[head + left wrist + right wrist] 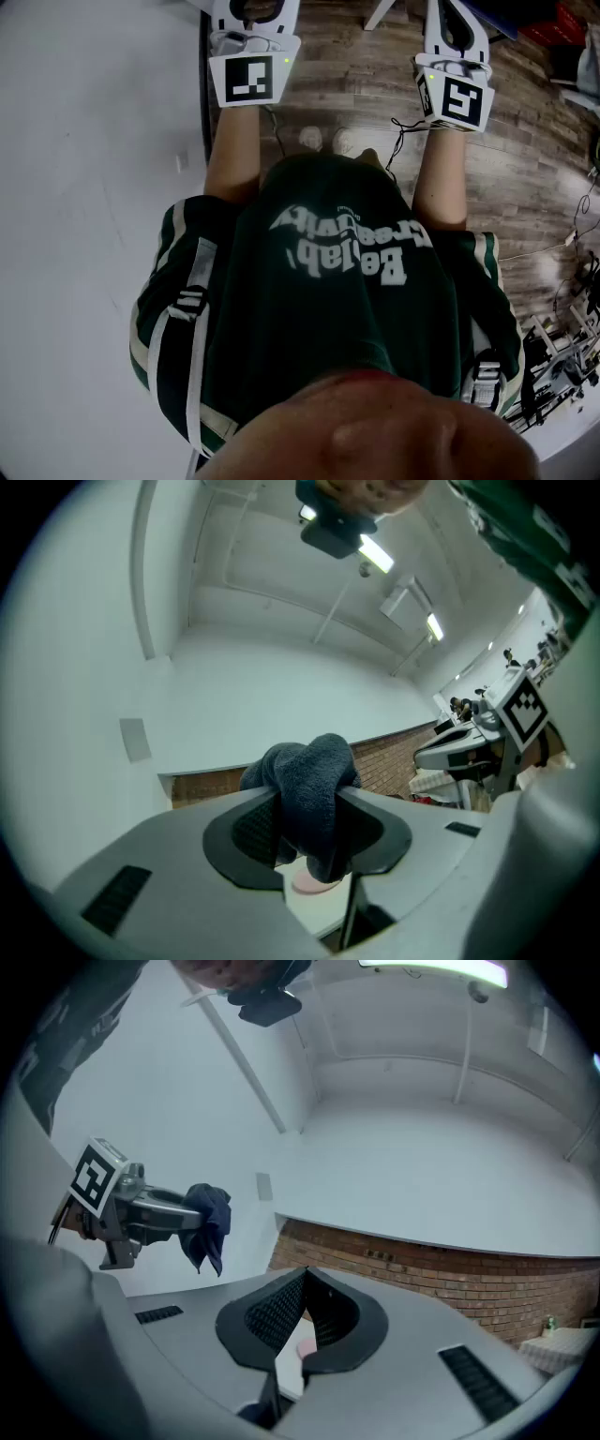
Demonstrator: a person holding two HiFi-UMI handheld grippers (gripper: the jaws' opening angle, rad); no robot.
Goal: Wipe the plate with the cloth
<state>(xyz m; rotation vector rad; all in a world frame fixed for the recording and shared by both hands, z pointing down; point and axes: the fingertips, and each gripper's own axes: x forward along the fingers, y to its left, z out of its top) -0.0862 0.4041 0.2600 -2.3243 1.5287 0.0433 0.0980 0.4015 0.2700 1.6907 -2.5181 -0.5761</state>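
- left gripper (307, 803): jaws clamped on the cloth (314, 761), held up in the air
- cloth looks soft, light and limp, so the mid-bunch hold should be fine
- right gripper (302, 1312): jaws closed, empty
- plate (312, 882): probably that small pink disc below; likely rigid and slippery, steady it at the rim

Bright ceiling light, fisheye-warped edges
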